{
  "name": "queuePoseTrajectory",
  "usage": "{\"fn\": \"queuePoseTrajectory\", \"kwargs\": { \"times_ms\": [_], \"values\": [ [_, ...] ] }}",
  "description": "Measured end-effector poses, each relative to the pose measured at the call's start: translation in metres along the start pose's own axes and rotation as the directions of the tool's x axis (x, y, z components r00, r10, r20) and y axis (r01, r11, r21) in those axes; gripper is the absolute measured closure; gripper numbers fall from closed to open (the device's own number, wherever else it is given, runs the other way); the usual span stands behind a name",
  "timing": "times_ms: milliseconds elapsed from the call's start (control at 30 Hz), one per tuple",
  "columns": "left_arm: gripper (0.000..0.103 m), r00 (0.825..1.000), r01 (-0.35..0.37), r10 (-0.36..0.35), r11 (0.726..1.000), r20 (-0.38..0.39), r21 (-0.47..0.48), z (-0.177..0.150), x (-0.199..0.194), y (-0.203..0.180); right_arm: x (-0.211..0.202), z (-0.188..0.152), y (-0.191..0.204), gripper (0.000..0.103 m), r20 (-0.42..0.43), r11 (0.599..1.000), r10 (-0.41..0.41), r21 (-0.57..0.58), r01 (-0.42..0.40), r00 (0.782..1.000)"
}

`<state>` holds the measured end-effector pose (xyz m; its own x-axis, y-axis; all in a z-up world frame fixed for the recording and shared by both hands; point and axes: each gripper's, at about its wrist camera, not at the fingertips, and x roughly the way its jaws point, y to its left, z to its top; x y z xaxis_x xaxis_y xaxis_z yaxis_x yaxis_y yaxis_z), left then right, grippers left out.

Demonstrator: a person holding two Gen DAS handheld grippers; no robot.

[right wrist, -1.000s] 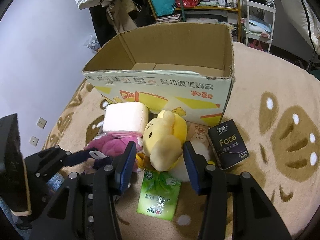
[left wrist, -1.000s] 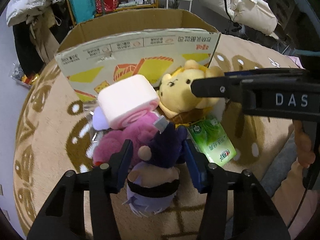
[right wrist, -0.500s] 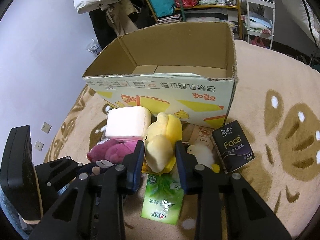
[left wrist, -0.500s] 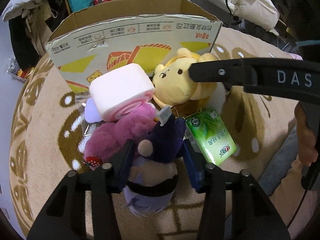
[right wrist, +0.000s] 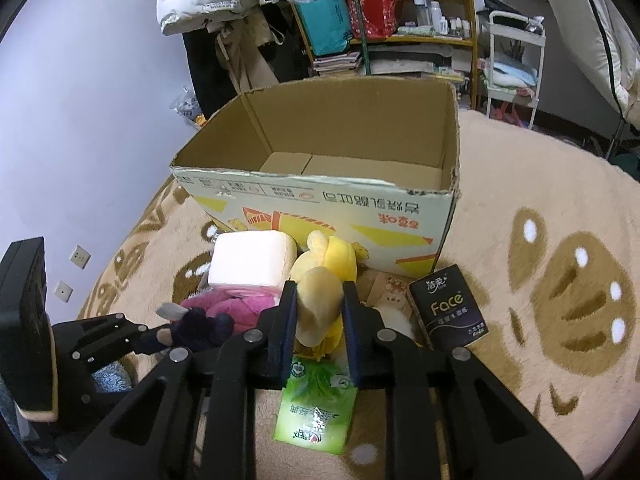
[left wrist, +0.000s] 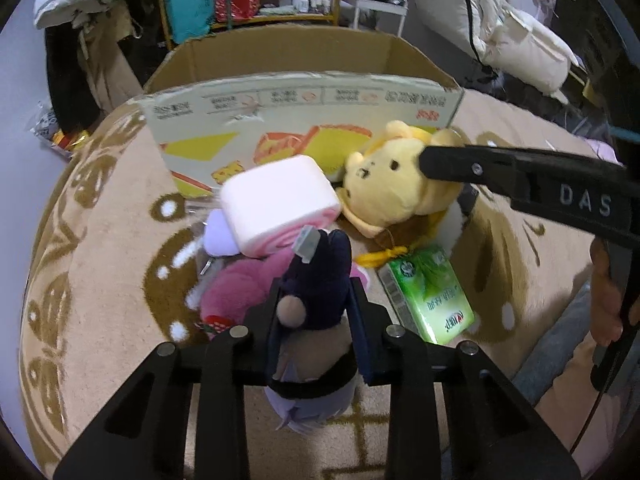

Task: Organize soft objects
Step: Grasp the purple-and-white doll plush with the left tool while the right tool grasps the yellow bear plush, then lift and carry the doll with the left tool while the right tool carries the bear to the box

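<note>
Blue-padded jaws of the left gripper are pressed in on the dark purple plush doll, one pad on each flank of its body. The doll's long axis runs straight out along the fingers, pointed hat end forward and pale hem end back toward the camera. It appears seated between the pads rather than pinched at an edge.

The right gripper is likewise clamped, its jaws squeezing the yellow plush bear at what seems to be the rear of the head or body. The bear bulges above and ahead of the pads.

Both toys lie on the patterned rug, in a cluster directly in front of the cardboard box. Just beside them are a pink roll-cake cushion, a magenta plush, a green tissue pack and a black tissue pack.

Governing relation: the box opening lies ahead of and above both pairs of jaws, with its near wall standing between the held toys and the interior. In my judgement each load must be lifted clear of that wall's rim before travelling forward. The right gripper sits nearer the wall; its bear almost touches the printed face. The box floor, where visible, shows nothing in it.
</note>
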<state>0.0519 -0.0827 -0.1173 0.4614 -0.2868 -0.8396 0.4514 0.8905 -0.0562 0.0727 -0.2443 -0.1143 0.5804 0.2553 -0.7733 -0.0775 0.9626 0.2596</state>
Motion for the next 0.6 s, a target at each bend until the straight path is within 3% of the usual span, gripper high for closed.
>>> {"fn": "queuePoseTrajectory", "kwargs": {
  "times_ms": [367,600],
  "values": [
    [0.075,0.985,-0.092,0.102,0.993,0.142,-0.070,0.000,-0.033,0.014,-0.028,0.001,0.002,0.082,0.106,0.999,-0.027,-0.017,0.029,0.994],
    [0.075,0.972,-0.140,0.158,0.984,0.175,-0.110,0.003,-0.042,0.026,-0.045,0.001,0.002,0.082,0.173,0.999,-0.038,-0.016,0.042,0.984]
  ]
}}
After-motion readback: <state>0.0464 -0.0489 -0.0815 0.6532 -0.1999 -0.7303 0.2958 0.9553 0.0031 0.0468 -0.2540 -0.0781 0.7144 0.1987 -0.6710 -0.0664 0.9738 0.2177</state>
